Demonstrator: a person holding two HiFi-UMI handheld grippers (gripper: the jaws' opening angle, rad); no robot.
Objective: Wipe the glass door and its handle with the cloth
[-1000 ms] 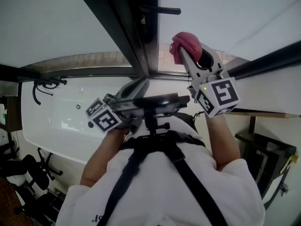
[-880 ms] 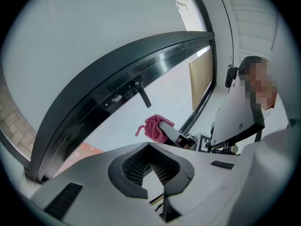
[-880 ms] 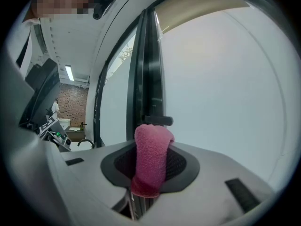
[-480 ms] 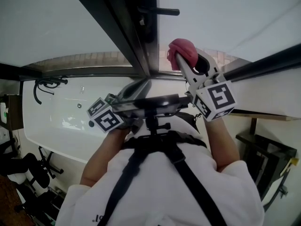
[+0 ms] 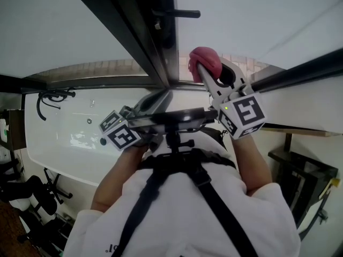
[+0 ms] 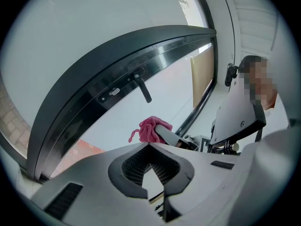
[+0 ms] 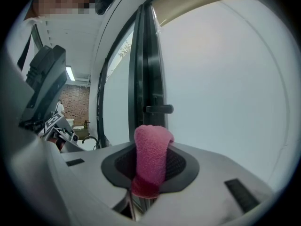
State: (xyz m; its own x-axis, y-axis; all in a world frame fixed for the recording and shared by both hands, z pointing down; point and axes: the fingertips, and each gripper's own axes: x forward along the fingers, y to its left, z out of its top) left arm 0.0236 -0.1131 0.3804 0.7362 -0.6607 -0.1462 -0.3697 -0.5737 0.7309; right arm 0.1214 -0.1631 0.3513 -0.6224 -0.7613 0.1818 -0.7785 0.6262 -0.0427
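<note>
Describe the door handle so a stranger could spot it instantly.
Find the dark door frame between the pale glass panes. The handle is the short black bar jutting sideways from it, past the pink cloth, the only piece sticking out.

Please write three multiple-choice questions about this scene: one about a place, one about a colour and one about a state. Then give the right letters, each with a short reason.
1. In the head view, where is the door handle?
A. On the dark frame, above the cloth
B. At the bottom edge of the picture
C. Hidden behind the person's shirt

2. What colour is the cloth?
A. Blue
B. Pink
C. Yellow

3. How do the jaws of the left gripper stand?
A. Wide apart
B. Shut on the cloth
C. Together, with nothing between them

Answers:
1 A: the handle juts from the frame, higher in the picture than the cloth.
2 B: all three views show it pink.
3 C: its own view shows the tips meeting with nothing between them, while the right gripper holds the cloth.
</note>
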